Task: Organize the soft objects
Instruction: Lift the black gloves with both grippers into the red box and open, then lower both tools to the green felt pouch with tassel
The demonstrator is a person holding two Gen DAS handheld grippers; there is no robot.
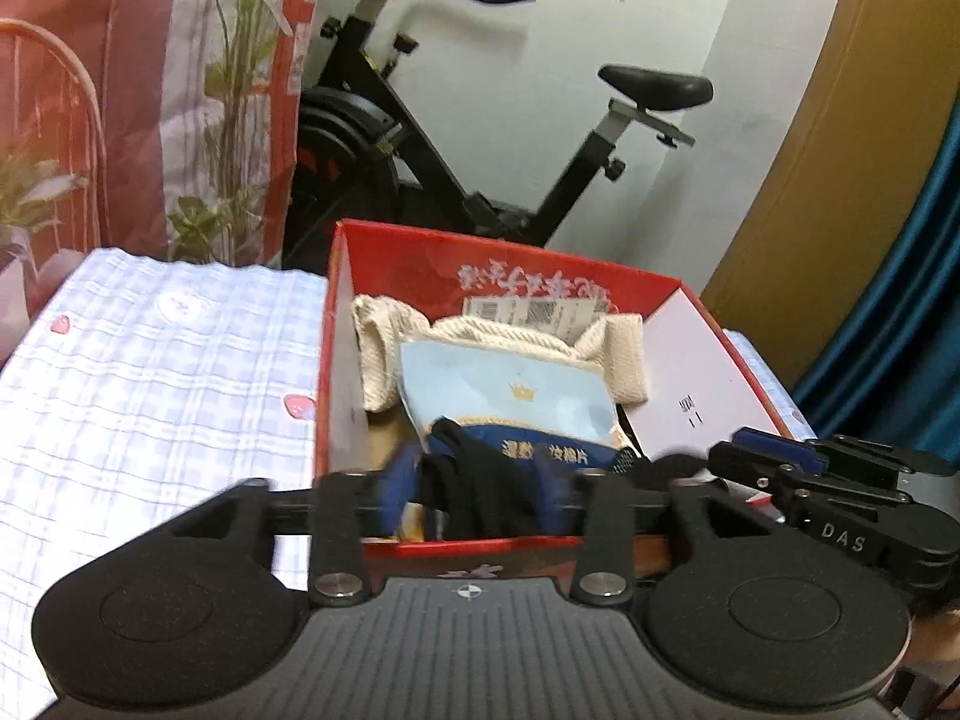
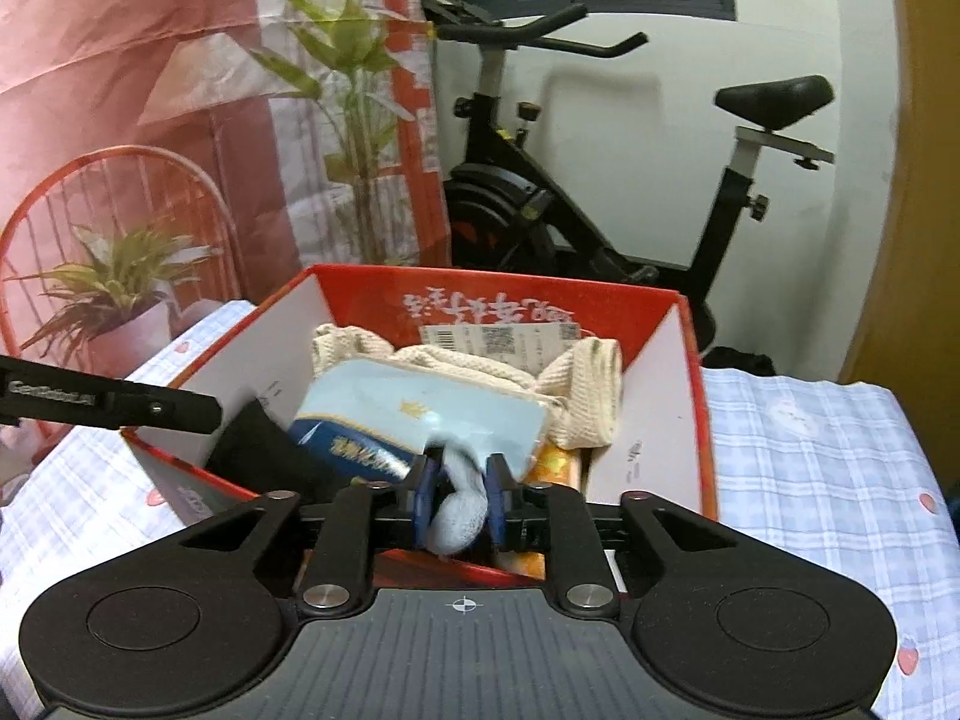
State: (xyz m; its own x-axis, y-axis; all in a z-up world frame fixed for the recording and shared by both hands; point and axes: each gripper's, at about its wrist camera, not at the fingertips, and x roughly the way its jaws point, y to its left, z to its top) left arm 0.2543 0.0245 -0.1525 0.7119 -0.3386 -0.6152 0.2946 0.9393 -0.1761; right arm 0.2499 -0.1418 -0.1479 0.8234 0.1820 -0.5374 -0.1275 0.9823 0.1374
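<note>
A red cardboard box (image 1: 510, 267) is sitting on a bench covered with a blue-checked cloth (image 1: 150, 372), toward its far edge, with an exercise bike (image 1: 480, 138) standing behind it against the wall. Inside the box, a cream knitted cloth (image 1: 540, 339) is lying along the far wall, and a light blue packet with a gold crown (image 1: 510, 393) is resting on top of it, tilted toward the near side.

The left gripper (image 1: 474, 489) is hanging over the near edge of the box, its blue pads pinching a black fabric piece (image 1: 480, 480) that is drooping between them. The right gripper (image 2: 459, 504) is clamping a pale blue sock (image 2: 462, 510) between its pads, just above the near wall of the box. In the right wrist view the black fabric (image 2: 264, 450) is showing at the box's near left corner, beside the packet (image 2: 420, 414).
</note>
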